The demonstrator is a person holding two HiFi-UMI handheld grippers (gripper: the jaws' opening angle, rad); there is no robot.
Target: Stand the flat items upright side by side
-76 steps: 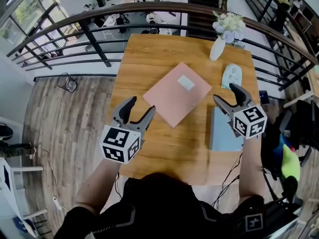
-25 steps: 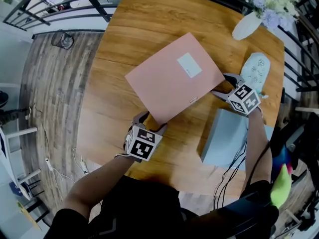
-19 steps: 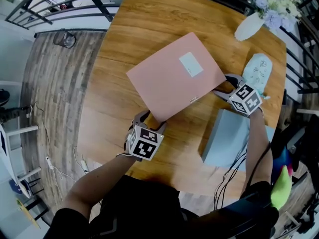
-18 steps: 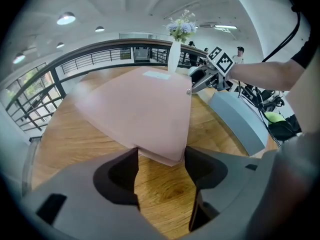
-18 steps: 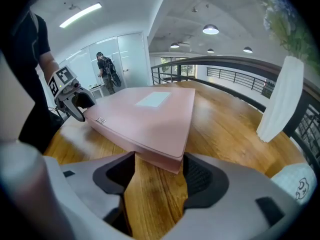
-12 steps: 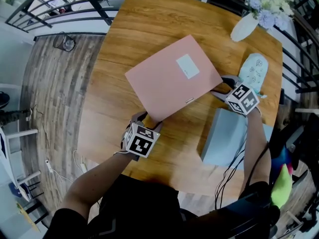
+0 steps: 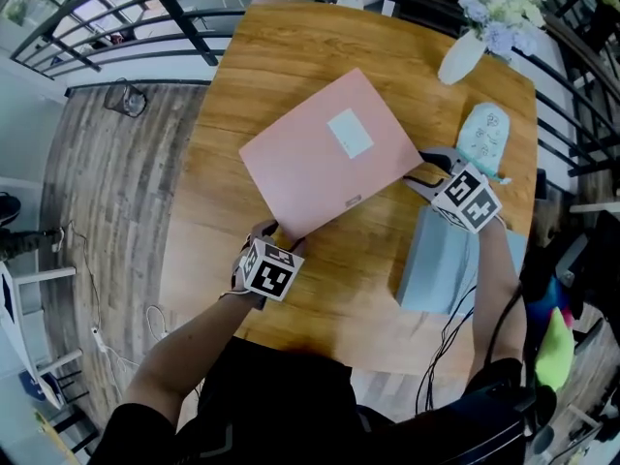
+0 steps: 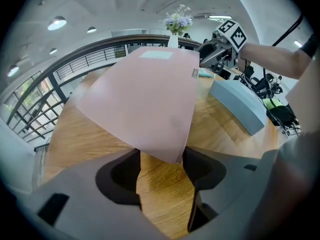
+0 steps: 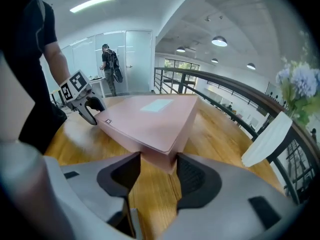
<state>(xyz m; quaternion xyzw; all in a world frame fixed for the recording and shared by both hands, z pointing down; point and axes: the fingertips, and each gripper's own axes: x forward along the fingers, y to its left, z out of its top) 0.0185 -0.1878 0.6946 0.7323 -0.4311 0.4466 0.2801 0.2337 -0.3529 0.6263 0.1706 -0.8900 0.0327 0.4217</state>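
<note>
Head view | left gripper (image 7: 274, 229), right gripper (image 7: 423, 169): jaws just closing, pinching opposite pink box (image 7: 320, 158) corners | raise evenly, keep both pinches firm

Left tongs (image 8: 161, 159): jaws, just closing, pinch corner of raised pink box (image 8: 145, 96); blue-grey box (image 8: 237, 104) on wooden worktop (image 8: 85, 134).

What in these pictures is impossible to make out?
The label on the pink box: print too small in every view.
Underside of the pink box: hidden by the box itself everywhere.
The grey box: in the head view a forearm crosses it and covers part of its top.
The patterned item near the vase: too small to say what it is.
</note>
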